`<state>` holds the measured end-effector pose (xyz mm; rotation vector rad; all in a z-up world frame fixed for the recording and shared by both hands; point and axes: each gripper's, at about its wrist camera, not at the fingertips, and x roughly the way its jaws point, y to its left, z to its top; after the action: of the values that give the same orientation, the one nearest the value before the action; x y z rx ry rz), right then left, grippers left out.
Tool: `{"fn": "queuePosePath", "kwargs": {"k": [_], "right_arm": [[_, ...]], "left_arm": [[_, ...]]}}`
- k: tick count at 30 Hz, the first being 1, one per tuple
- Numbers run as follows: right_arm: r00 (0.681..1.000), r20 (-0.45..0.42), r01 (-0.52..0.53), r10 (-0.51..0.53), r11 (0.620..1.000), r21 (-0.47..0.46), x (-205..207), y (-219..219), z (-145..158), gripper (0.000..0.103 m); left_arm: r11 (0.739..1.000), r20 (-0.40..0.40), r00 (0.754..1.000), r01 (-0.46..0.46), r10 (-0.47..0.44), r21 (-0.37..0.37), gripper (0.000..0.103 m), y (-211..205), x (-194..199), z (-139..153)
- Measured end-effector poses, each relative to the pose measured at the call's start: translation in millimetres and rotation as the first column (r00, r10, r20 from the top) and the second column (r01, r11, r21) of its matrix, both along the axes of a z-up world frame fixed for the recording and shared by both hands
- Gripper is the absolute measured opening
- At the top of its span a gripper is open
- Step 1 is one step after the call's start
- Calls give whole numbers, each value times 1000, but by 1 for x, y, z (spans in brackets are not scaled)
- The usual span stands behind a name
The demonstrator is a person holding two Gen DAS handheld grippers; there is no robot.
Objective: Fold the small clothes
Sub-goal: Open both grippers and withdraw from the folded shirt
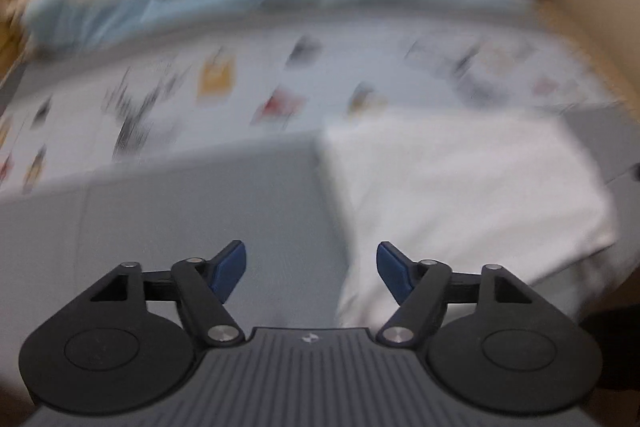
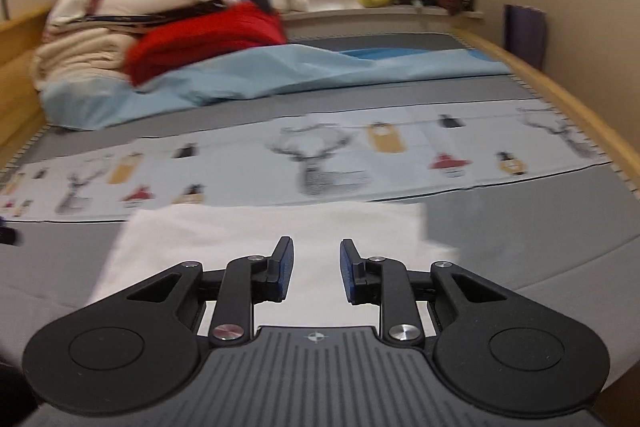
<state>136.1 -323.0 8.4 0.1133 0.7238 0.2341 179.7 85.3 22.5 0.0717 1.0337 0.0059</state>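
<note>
The left gripper (image 1: 311, 269) is held spread beside the white cloth's (image 1: 460, 195) left edge, while the right gripper (image 2: 316, 273), also spread, is held above that cloth (image 2: 272, 231).

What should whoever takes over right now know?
Left tongs: open, holding nothing, beside the white garment's left edge.
Right tongs: open, holding nothing, over the garment.
Garment lies flat on the grey bed cover, in front of the deer-print cloth. It looks like a neat rectangle; how many folds are done I cannot tell. The left view is blurred.
</note>
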Motion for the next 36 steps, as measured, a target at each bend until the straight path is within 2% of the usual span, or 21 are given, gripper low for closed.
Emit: {"fn": "queuePosePath", "kwargs": {"k": [2, 4, 5, 6, 8, 17, 24, 28, 31, 36], "right_arm": [[999, -3, -43, 43, 999, 7, -5, 24, -3, 26], [994, 44, -98, 98, 995, 8, -15, 48, -3, 26], [991, 49, -127, 127, 992, -5, -15, 59, -6, 23], [986, 43, -158, 159, 987, -30, -16, 72, -10, 16], [977, 50, -205, 209, 976, -74, -18, 94, -14, 12], [938, 29, -339, 346, 931, -139, -21, 156, -31, 12], [899, -12, -436, 439, 888, -148, -17, 200, -49, 12], [860, -65, -510, 506, 848, -142, -19, 229, -62, 13], [820, -92, -572, 565, 802, -171, -23, 252, -74, 14], [763, -132, -645, 633, 734, -210, -32, 283, -92, 27]], "left_arm": [[1000, 16, 1000, -5, 5, 13, 71, 0, 2, -1], [1000, 5, 1000, -17, 17, -3, 71, 3, 3, 0], [1000, -7, 1000, -26, 26, -1, 71, 4, 3, -1], [999, -14, 999, -33, 33, 3, 71, 5, 3, -1], [999, -16, 999, -42, 42, 0, 71, 9, 7, -6], [996, -39, 996, -85, 84, -22, 72, 26, 9, -19], [994, -56, 992, -111, 110, -12, 72, 39, 10, -23], [992, -67, 990, -123, 122, -11, 72, 43, 10, -25], [992, -65, 990, -125, 124, -17, 72, 42, 11, -24], [991, -66, 990, -127, 125, -28, 72, 41, 11, -23]]}}
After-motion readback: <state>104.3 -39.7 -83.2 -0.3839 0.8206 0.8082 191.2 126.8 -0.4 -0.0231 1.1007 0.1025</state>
